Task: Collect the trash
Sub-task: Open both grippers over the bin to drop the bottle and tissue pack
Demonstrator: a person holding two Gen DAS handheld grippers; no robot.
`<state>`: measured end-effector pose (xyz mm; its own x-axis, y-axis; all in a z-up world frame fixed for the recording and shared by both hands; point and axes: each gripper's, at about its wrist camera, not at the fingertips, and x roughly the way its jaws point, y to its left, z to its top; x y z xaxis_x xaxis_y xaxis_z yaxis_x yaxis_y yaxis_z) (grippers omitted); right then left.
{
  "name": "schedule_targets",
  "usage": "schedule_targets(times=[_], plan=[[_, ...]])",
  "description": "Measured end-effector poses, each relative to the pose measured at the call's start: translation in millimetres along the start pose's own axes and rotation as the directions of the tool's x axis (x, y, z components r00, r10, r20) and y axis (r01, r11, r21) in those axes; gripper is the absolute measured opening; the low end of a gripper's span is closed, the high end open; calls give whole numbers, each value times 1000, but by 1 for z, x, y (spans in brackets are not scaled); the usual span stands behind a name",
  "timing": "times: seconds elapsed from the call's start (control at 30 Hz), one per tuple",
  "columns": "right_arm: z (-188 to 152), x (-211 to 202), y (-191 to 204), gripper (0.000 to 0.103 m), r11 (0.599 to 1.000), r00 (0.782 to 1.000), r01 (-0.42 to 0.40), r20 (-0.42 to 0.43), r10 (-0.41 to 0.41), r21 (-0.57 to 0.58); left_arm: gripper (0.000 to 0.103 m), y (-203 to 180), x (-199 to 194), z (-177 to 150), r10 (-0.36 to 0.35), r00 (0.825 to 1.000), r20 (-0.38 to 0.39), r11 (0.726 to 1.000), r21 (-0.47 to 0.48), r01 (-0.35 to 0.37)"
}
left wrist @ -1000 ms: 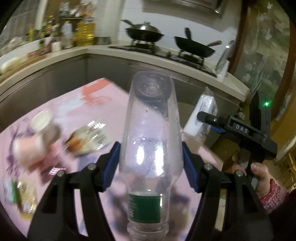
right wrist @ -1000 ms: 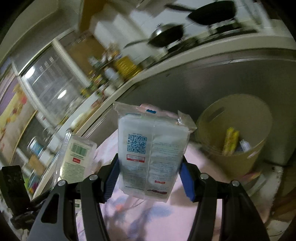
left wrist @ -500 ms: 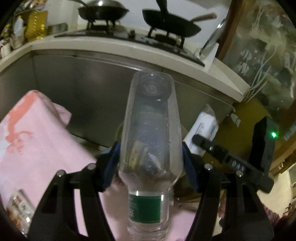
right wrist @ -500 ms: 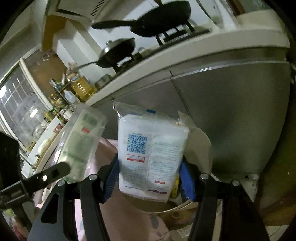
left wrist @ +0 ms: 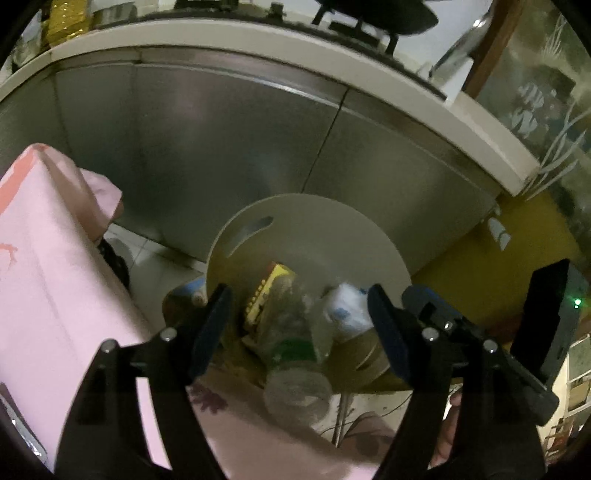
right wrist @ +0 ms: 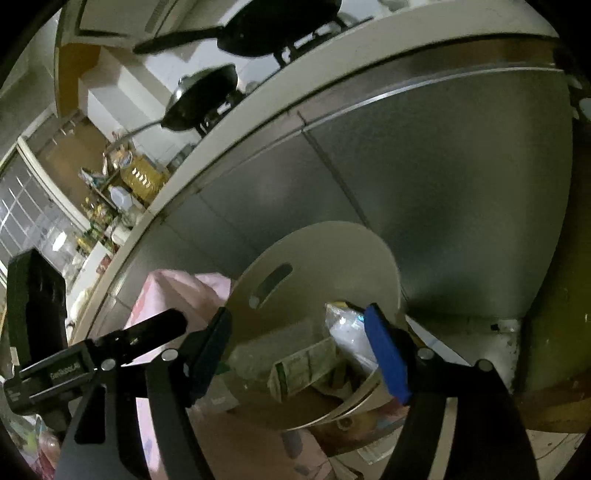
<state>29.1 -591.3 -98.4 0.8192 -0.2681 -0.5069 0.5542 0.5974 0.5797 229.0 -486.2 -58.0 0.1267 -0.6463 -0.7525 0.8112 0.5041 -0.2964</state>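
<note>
Both drops look made: the clear bottle [left wrist: 295,354] falls neck-up into the round bin [left wrist: 369,236], blurred, and the white packet [right wrist: 347,332] already lies inside beside a yellow box [left wrist: 266,299]. The left gripper [left wrist: 299,328] and right gripper [right wrist: 303,350] hang over the rim with jaws opening, nothing pinched — more litter may wait on the pink-clothed worktop [left wrist: 44,266]. Steel cabinet fronts [left wrist: 229,147] stand just behind the bin.

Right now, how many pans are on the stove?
2: one black pan at the top of the right wrist view, one darker wok-like pan below-left of it. Others may be out of frame.
</note>
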Motion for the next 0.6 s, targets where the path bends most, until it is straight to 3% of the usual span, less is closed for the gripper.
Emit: schedule_targets(times=[0.3,0.6], plan=[[-3,-38,14,72,997,996,-73,52,71,19,73,2,-84,-35,-12,991,132,999,-33,17],[-19,-58,52,72,990,992,-124,20,125,-60,73,25,-170,-113,108,974,198,993,-60,-98]])
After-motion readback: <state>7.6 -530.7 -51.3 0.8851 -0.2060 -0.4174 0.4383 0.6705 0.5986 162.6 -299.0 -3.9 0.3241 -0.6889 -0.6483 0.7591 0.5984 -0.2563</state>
